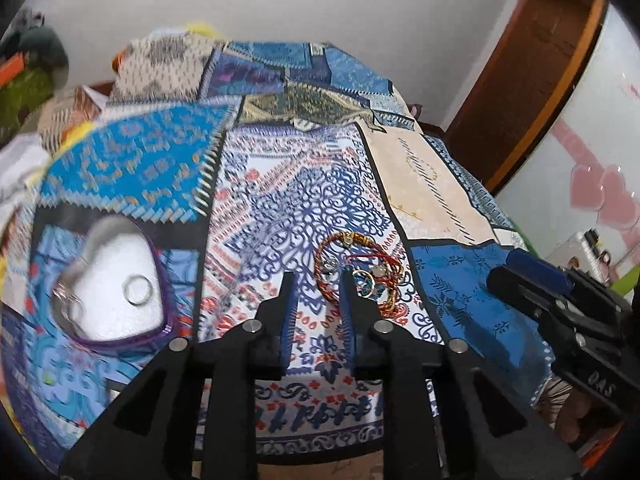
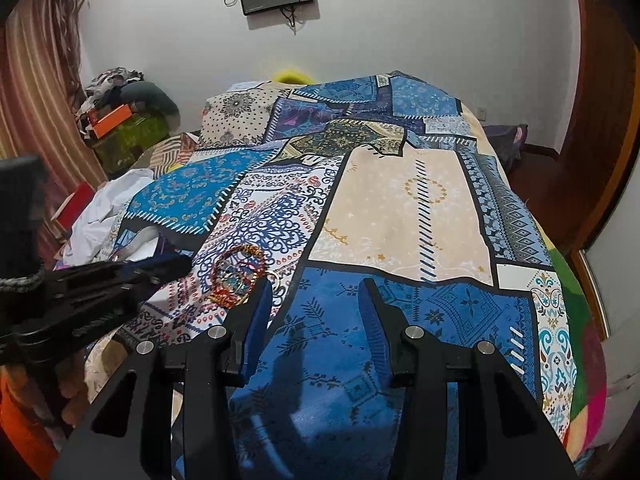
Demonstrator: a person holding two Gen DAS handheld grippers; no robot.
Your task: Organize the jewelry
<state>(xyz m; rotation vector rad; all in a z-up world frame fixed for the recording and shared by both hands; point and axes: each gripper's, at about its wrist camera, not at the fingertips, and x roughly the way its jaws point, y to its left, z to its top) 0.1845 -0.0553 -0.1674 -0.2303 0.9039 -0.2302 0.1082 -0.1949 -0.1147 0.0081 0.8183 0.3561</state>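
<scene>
A pile of red and gold bangles and thread bracelets (image 1: 358,270) lies on the patterned bedspread, with a gold ring (image 1: 365,281) among them. My left gripper (image 1: 318,282) is open and empty, its right finger at the pile's near edge. A heart-shaped box (image 1: 116,284) with a white lining lies to the left and holds a silver ring (image 1: 137,289) and a silver chain piece (image 1: 66,300). My right gripper (image 2: 314,286) is open and empty over a blue patch, right of the pile (image 2: 238,276).
The patchwork bedspread (image 2: 400,208) covers the bed. The right gripper's body (image 1: 560,312) shows at the right of the left wrist view. The left gripper's body (image 2: 80,300) shows at the left of the right wrist view. Clothes and boxes (image 2: 120,120) are piled at the far left.
</scene>
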